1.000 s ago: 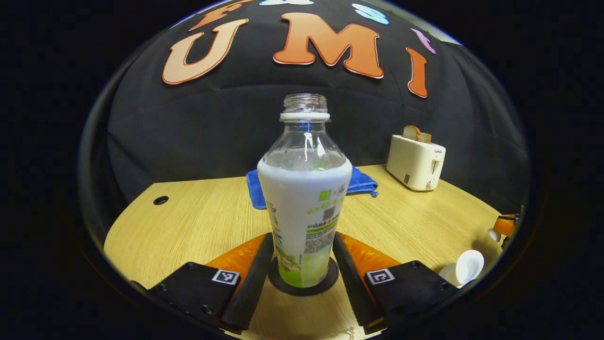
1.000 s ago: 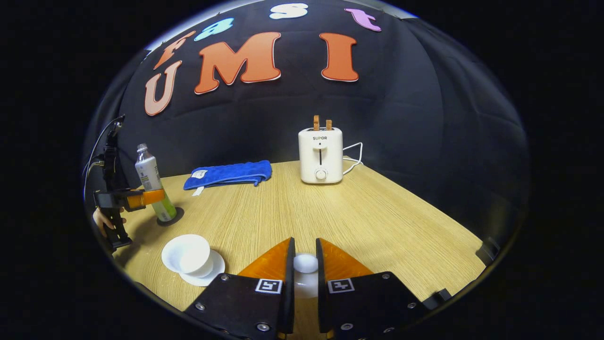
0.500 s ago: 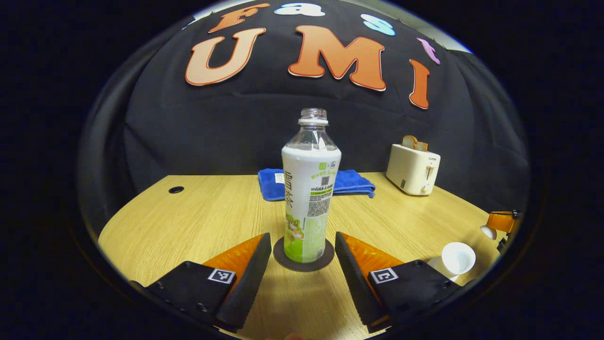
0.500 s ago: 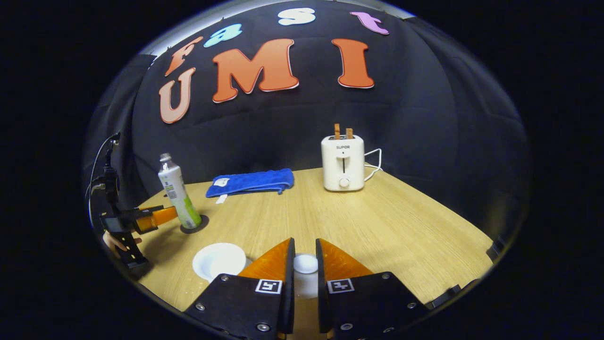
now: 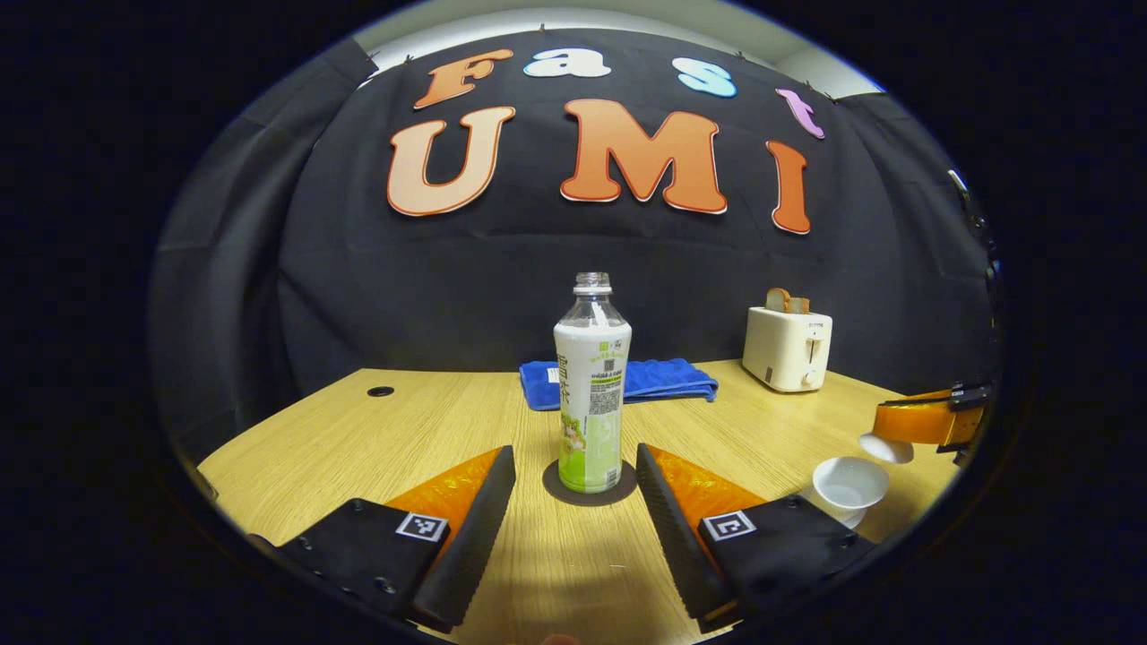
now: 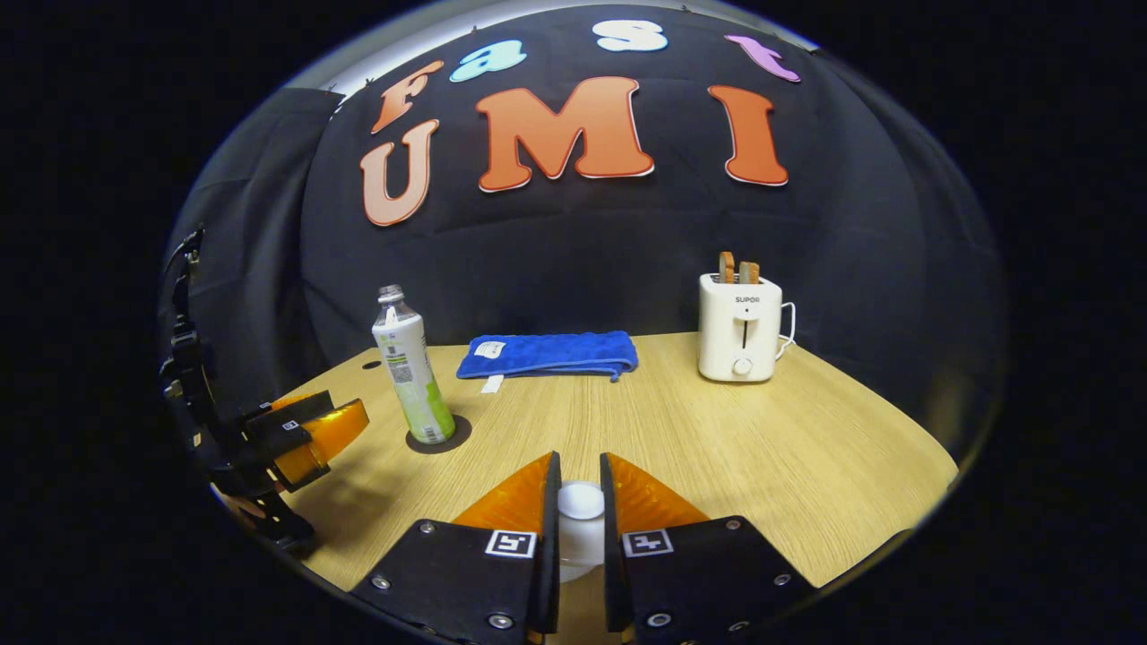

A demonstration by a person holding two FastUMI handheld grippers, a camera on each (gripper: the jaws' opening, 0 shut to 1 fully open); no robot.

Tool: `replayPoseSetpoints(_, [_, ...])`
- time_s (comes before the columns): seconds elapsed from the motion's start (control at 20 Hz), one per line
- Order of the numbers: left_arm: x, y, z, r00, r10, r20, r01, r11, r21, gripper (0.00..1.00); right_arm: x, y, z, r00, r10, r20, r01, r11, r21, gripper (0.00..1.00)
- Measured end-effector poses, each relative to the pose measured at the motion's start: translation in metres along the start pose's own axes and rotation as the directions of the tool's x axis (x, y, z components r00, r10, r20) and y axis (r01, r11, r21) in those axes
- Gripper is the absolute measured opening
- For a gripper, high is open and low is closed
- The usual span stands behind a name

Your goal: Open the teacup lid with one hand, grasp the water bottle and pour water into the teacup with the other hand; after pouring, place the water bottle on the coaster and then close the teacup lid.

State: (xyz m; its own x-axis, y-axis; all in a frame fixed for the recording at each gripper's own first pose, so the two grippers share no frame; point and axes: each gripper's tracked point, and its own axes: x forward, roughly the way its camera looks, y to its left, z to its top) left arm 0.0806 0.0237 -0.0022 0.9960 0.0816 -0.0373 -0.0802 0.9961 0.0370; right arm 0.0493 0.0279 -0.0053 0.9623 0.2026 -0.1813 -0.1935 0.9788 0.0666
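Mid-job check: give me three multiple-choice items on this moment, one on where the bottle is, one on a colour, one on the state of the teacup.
1. Where does the water bottle stand?
A. on the blue towel
B. on the dark coaster
C. beside the toaster

2. What colour is the folded towel at the back of the table?
A. blue
B. red
C. white

3. What state is the teacup in?
A. lid on
B. tipped on its side
C. uncovered, its lid held in the right gripper

Answers:
1. B: the bottle's base sits inside the round dark coaster in both views.
2. A: the towel reads plainly blue behind the bottle.
3. C: the left gripper view shows the cup's bowl open and upright, and the right gripper view shows the white lid knob between that gripper's fingers.
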Motion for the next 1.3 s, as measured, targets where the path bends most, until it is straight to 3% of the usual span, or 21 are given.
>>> replayPoseSetpoints(0.1, [-0.002, 0.003, -0.005, 1.0, 0.007, -0.002, -0.007, 1.0, -0.016, 0.87, 0.007, 0.007, -0.005, 1.0, 0.003, -0.011, -0.003, 1.0, -0.016, 0.2])
replayPoseSetpoints(0.15, [-0.002, 0.005, -0.006, 1.0, 0.01, -0.001, -0.01, 1.0, -0.018, 0.88, 0.01, 0.01, -0.008, 1.0, 0.005, -0.016, -0.005, 1.0, -0.024, 0.16])
replayPoseSetpoints(0.2, [-0.002, 0.005, -0.007, 1.0, 0.011, -0.003, -0.011, 1.0, -0.02, 0.87, 0.012, 0.013, -0.01, 1.0, 0.004, -0.021, -0.005, 1.0, -0.031, 0.2])
replayPoseSetpoints(0.25, [-0.002, 0.007, -0.009, 1.0, 0.01, -0.005, -0.011, 1.0, -0.021, 0.87, 0.014, 0.014, -0.013, 1.0, 0.004, -0.028, -0.005, 0.999, -0.038, 0.16])
replayPoseSetpoints(0.3, [-0.002, 0.008, -0.009, 1.0, 0.014, -0.004, -0.014, 1.0, -0.022, 0.88, 0.015, 0.016, -0.015, 0.999, 0.003, -0.032, -0.004, 0.999, -0.044, 0.2])
replayPoseSetpoints(0.85, [-0.007, 0.006, -0.001, 1.0, 0.018, 0.019, -0.018, 1.0, 0.007, 0.88, 0.013, 0.023, -0.022, 0.999, 0.008, -0.037, -0.011, 0.997, -0.08, 0.24])
replayPoseSetpoints(1.0, [-0.008, 0.005, 0.001, 1.0, 0.019, 0.025, -0.019, 1.0, 0.017, 0.87, 0.007, 0.018, -0.018, 0.999, 0.003, -0.036, -0.005, 0.999, -0.043, 0.44])
replayPoseSetpoints(1.15, [-0.008, 0.004, 0.003, 0.999, 0.023, 0.03, -0.023, 0.999, 0.022, 0.88, 0.001, 0.006, -0.009, 1.0, -0.015, -0.01, 0.015, 1.0, -0.026, 0.74])
replayPoseSetpoints(1.3, [-0.012, 0.003, 0.007, 0.999, 0.029, 0.036, -0.029, 0.999, 0.02, 0.88, -0.004, -0.013, -0.003, 0.998, -0.058, 0.012, 0.059, 0.997, -0.051, 0.88])
